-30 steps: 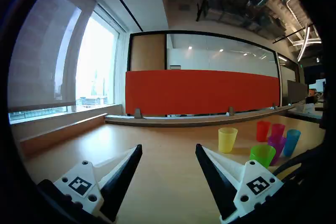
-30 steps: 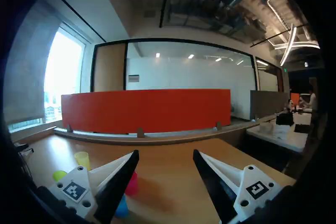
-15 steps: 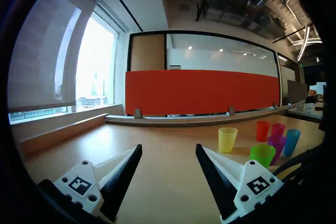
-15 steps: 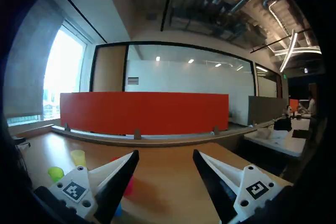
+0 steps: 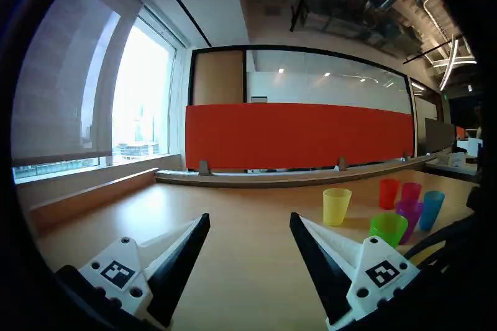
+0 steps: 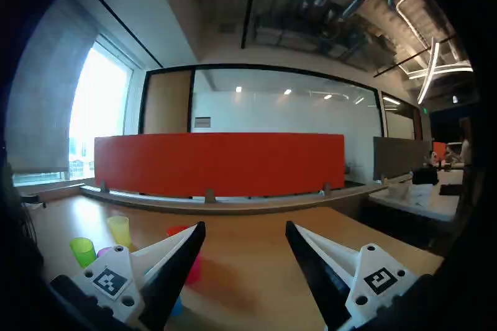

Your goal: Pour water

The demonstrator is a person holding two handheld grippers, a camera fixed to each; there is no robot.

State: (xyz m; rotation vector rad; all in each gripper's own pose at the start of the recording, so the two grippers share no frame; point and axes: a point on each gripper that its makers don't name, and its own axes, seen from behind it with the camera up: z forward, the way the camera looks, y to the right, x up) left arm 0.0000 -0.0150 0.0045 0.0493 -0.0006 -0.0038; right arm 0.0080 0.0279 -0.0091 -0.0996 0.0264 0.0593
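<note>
Left gripper view: left tongs point(image 5: 248, 215) gape wide over open desk point(image 5: 248, 272), cups point(image 5: 407, 210) rightward; right tongs point(image 6: 244, 224) likewise.

a group of cups point(image 5: 408, 212) stands on the worktop point(image 5: 248, 262), right of the left gripper point(image 5: 248, 216) and beyond its fingers. a lone cup point(image 5: 337, 206) stands apart on the group's left; the nearest cup point(image 5: 388, 230) sits at the front. a partition panel point(image 5: 298, 135) runs along the worktop's far edge, with a window point(image 5: 140, 101) to its left. in the right gripper view the cups lie low on the left, some behind the left finger of the right gripper point(image 6: 245, 223). a second desk point(image 6: 422, 200) stands off to the right, with a person point(image 6: 465, 145) at the far right.
</note>
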